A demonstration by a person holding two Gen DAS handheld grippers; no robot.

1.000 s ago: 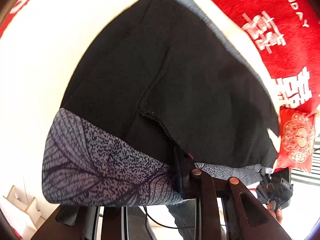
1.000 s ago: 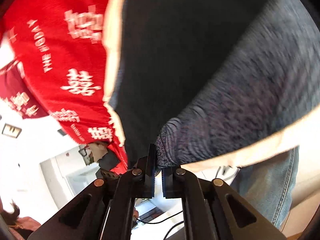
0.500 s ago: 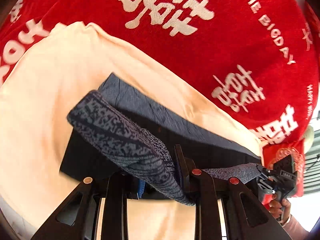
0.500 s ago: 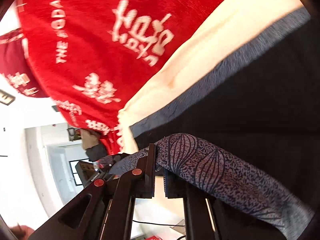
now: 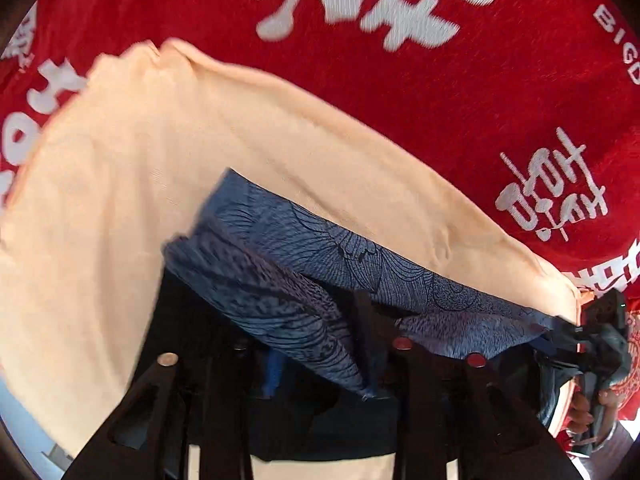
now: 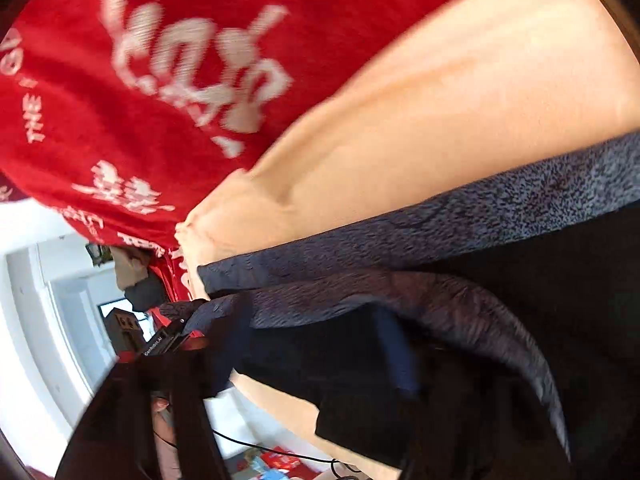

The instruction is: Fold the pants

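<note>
Moved: both my claws have carried the pants' patterned edge across since the earlier frames and laid it over the far patterned band; the black cloth that filled my views is now folded beneath it.
Blanket: red blanket point(image 5: 420, 92) with white lettering fills the top of both my views.
Sheet: peach sheet point(image 5: 120, 208) lies on the blanket, under the pants.
Pants: black pants point(image 5: 320, 432) with a blue-grey patterned hem point(image 5: 340, 248) lie folded on the sheet; one patterned layer rests on another, and the black part shows below them.
Left claw: my left claw point(image 5: 304, 364) points steeply down at the fold; its jaws have just been opening and stand partly apart, with the upper hem still between them and draped against the right finger; I cannot see the pads pressing it.
Right claw: my right claw point(image 6: 304, 364) is dark and blurred at the near edge; its jaws have just been opening and stand wide, with the hem point(image 6: 440, 216) running across above them, not pinched.
Other claw seen: from the left view, my right claw point(image 5: 600, 344) sits at the hem's far end, a hand point(image 5: 588, 412) around its grip.
</note>
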